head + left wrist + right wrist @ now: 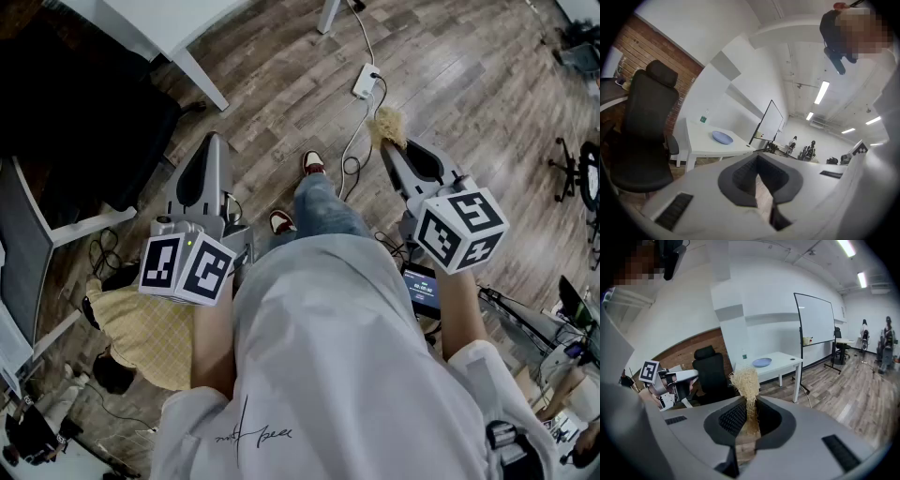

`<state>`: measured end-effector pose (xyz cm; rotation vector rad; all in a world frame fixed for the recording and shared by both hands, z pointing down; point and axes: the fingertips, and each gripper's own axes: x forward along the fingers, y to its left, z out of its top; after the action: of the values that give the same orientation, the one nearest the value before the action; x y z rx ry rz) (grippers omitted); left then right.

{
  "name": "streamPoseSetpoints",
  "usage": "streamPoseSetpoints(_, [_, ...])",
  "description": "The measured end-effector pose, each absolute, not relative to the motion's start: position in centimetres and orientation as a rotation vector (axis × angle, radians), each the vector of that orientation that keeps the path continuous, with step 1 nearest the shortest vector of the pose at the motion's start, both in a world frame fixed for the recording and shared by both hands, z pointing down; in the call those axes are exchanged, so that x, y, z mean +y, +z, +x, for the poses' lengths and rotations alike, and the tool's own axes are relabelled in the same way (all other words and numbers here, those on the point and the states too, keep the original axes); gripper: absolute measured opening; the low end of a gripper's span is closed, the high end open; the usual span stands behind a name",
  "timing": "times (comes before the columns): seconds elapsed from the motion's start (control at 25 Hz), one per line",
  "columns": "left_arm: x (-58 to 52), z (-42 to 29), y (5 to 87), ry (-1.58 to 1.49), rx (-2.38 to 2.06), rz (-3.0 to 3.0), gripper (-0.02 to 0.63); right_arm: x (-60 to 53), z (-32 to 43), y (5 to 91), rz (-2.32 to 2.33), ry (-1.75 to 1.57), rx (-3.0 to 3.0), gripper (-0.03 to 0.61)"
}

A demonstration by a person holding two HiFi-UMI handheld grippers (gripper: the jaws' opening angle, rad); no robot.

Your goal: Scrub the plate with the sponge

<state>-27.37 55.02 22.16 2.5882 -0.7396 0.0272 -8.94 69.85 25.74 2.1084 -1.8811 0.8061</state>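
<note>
Black chair (pixel 647 136) beside table (pixel 699 144) with plate (pixel 722 137)

Between the pads of my right tongs (pixel 750 404) the sponge (pixel 746 380) shows only its frayed top; its lower part is lost in the grip. The plate (pixel 761 362) lies well beyond both tongs on the desk (pixel 787 363), too small to tell whether anything is on it. The bottle (pixel 744 354) behind it is too small to read. In the head view the desk is cut off by the top edge. To the left of my left tongs (pixel 758 159), the chair (pixel 644 136) loses its base behind the tongs' body and the dark rim. The marker cubes (pixel 186 266) cover my hands.
</note>
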Motion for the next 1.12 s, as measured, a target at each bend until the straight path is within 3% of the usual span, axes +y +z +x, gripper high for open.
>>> streamPoseSetpoints(1.12, [45.0, -12.0, 21.3, 0.031, -0.939, 2.538, -0.006, 57.3, 8.1, 24.6, 1.978, 0.928, -2.253, 0.041])
